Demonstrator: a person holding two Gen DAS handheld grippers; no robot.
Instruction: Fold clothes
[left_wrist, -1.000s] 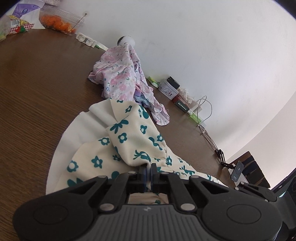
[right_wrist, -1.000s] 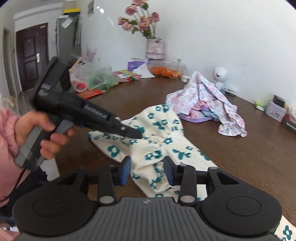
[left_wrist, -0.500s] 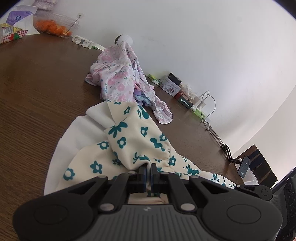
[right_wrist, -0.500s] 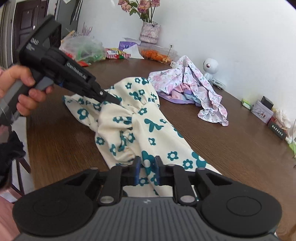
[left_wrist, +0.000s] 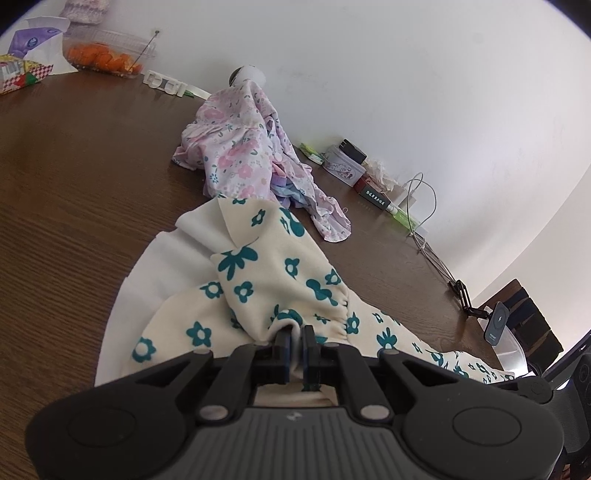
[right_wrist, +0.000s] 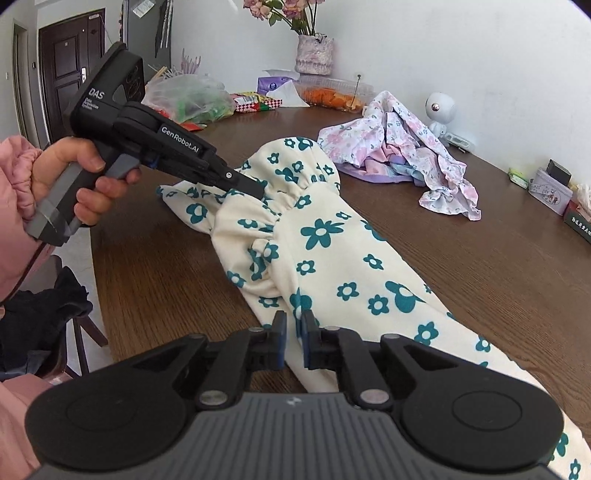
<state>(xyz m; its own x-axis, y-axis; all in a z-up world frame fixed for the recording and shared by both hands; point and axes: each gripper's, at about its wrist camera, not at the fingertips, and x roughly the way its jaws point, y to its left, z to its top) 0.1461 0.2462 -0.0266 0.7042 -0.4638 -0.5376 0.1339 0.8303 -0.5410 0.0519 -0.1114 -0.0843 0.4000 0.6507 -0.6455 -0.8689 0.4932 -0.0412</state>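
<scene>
- The cream garment with teal flowers (right_wrist: 325, 236) lies stretched along the wooden table (right_wrist: 498, 258), bunched at its elastic gathers, its white lining turned out on one side (left_wrist: 159, 266).
- No neat fold shows: it is crumpled and unsquared, so folding remains. A pink floral heap (right_wrist: 402, 147) sits near it, loose and unfolded too.
- The left gripper (left_wrist: 295, 341) is clamped on the gathered edge, lifting it slightly off the table.
- The right gripper (right_wrist: 293, 325) is pinched on fabric at the near edge.
- The left hand (right_wrist: 74, 177) grips its handle, nose angled down toward the cloth.
</scene>
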